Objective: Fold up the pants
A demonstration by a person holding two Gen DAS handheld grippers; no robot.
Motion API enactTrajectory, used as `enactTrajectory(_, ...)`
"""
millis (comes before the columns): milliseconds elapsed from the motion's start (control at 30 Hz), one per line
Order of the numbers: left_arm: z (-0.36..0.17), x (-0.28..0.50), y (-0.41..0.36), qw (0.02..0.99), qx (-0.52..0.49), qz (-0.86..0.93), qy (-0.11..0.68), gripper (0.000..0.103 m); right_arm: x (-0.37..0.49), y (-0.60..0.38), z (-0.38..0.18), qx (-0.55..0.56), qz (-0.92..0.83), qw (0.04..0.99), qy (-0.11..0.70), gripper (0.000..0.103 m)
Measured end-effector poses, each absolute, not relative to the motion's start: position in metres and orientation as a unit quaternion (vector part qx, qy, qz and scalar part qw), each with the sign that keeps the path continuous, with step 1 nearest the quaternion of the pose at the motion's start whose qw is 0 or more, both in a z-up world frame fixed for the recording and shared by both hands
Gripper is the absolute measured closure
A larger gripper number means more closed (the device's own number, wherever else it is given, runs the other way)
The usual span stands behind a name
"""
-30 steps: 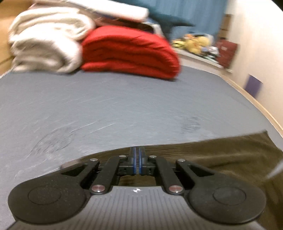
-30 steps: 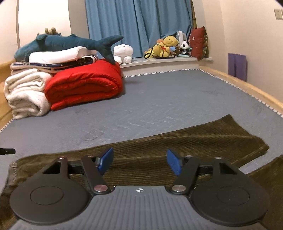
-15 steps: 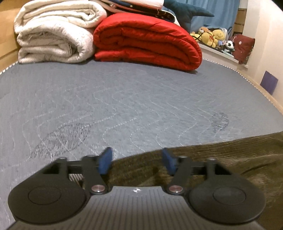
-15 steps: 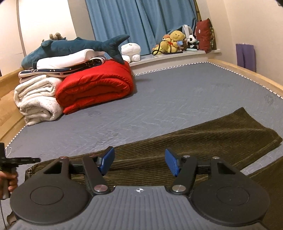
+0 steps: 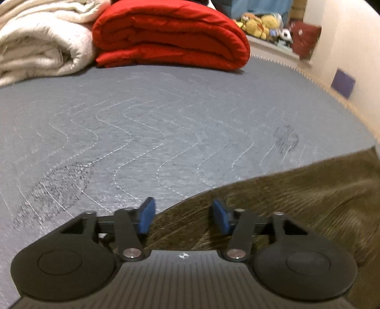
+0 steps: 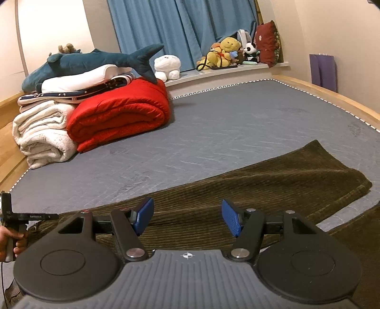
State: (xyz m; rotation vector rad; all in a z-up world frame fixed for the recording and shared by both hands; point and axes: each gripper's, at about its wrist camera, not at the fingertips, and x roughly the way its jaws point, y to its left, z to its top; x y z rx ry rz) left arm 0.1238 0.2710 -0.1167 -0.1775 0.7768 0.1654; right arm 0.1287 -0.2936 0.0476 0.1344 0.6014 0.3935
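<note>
Both views are lit by warm, fairly dim indoor light, with no hard shadows cast on the grey quilted mattress (image 5: 166,114) and no glare seen on the matte black claw bodies. Motion blur is seen in the left wrist view, where the dark olive corduroy pants (image 5: 296,197) are smeared into streaks and the plush toys on the window ledge (image 5: 261,21) are softened, while the right wrist view is rendered sharp. Strong fisheye bending is shown at the edges, where the pale wooden bed frame (image 6: 332,95) is curved and the corners are darkened.
</note>
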Motion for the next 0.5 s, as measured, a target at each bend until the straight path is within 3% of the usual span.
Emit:
enactTrajectory(167,-0.125,0.126,0.267,0.913,-0.077,0.096,0.39,0.053,0.129,-0.299,0.047,0.068,0.185,0.935,0.295,0.037)
enactTrajectory(200,-0.126,0.127,0.266,0.912,-0.074,0.1,0.39,0.048,0.129,-0.3,0.046,0.069,0.184,0.935,0.295,0.037)
enactTrajectory(233,-0.127,0.128,0.266,0.91,-0.072,0.11,0.393,0.034,0.129,-0.3,0.046,0.069,0.184,0.935,0.295,0.037)
enactTrajectory(300,-0.13,0.129,0.267,0.906,-0.071,0.125,0.398,0.024,0.128,-0.3,0.046,0.068,0.183,0.935,0.295,0.037)
enactTrajectory(433,-0.134,0.129,0.273,0.907,-0.091,0.118,0.395,0.027,0.129,-0.302,0.048,0.065,0.178,0.938,0.292,0.037)
enactTrajectory(467,-0.134,0.129,0.272,0.908,-0.09,0.112,0.393,0.032,0.129,-0.303,0.048,0.064,0.174,0.938,0.292,0.037)
enactTrajectory(500,-0.132,0.127,0.272,0.912,-0.091,0.1,0.388,0.045,0.13,-0.305,0.048,0.06,0.168,0.94,0.292,0.037)
